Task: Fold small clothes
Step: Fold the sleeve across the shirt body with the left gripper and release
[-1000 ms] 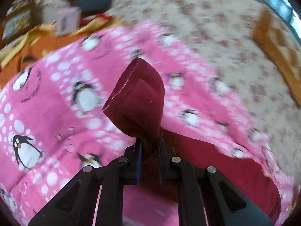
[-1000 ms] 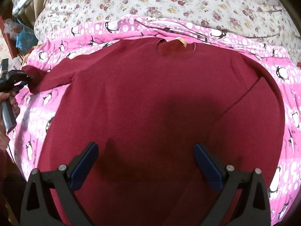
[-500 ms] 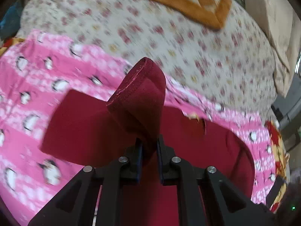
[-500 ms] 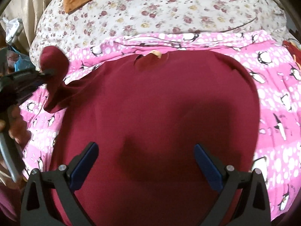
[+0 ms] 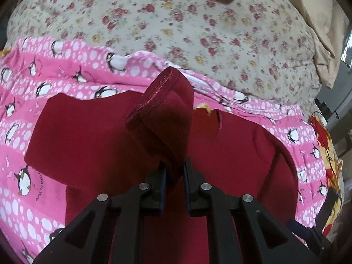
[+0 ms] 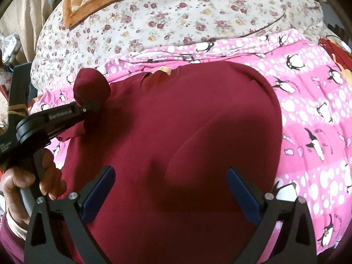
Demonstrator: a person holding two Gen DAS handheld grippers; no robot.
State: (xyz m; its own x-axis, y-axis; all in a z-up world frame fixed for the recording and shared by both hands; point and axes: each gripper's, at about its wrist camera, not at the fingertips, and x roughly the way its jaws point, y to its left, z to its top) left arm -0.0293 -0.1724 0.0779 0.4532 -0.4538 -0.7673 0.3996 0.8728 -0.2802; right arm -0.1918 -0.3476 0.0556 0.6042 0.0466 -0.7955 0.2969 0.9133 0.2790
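My left gripper [image 5: 175, 171] is pinched tight on the hemmed cuff [image 5: 160, 107] of the soft maroon knit long-sleeved top [image 6: 176, 132], lifting the stitched sleeve end so it stands up in a rounded fold above the shirt body. The top lies flat, neckline away from me, on a pink cotton sheet printed with penguins and white dots [image 6: 308, 110]; beyond that is a cream quilt with small red flowers [image 6: 198, 11] and an orange-bordered patchwork cushion [image 6: 94, 2]. My right gripper [image 6: 170, 189] hangs over the shirt's lower body, jaws spread wide, its blue pads [image 6: 99, 191] holding nothing.
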